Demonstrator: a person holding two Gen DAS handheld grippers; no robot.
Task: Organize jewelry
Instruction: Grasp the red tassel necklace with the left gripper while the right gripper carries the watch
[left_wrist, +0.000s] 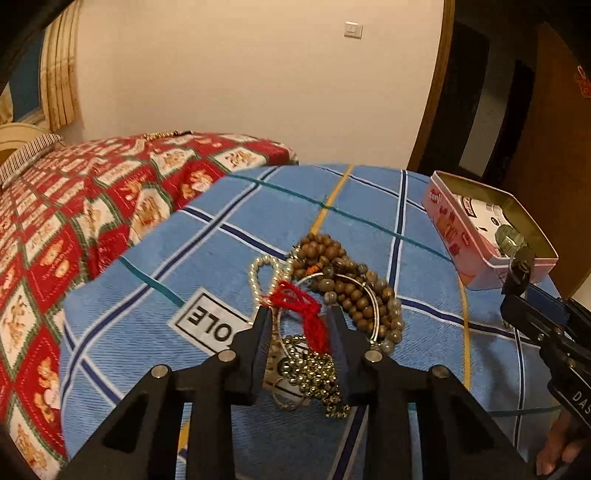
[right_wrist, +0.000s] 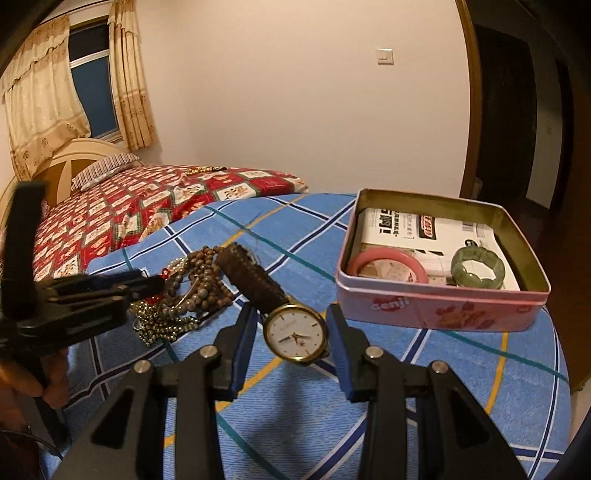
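Blue plaid bedspread (left_wrist: 332, 184); left gripper (left_wrist: 298, 309) astride half-hidden tassel (left_wrist: 295, 295), grip unclear; right gripper (right_wrist: 291, 308) clamped on watch (right_wrist: 296, 334).

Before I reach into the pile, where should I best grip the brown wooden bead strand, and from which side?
Probably grip the wooden bead strand at its far bunch, coming down from above with the jaws across the beads. That end lies uncovered at the pile's far edge. Nearer the camera, the silver bangle crosses over brown beads and the red tassel crowds the side.

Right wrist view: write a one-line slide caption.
Right gripper straddles a gold-rimmed watch beside an open pink tin.
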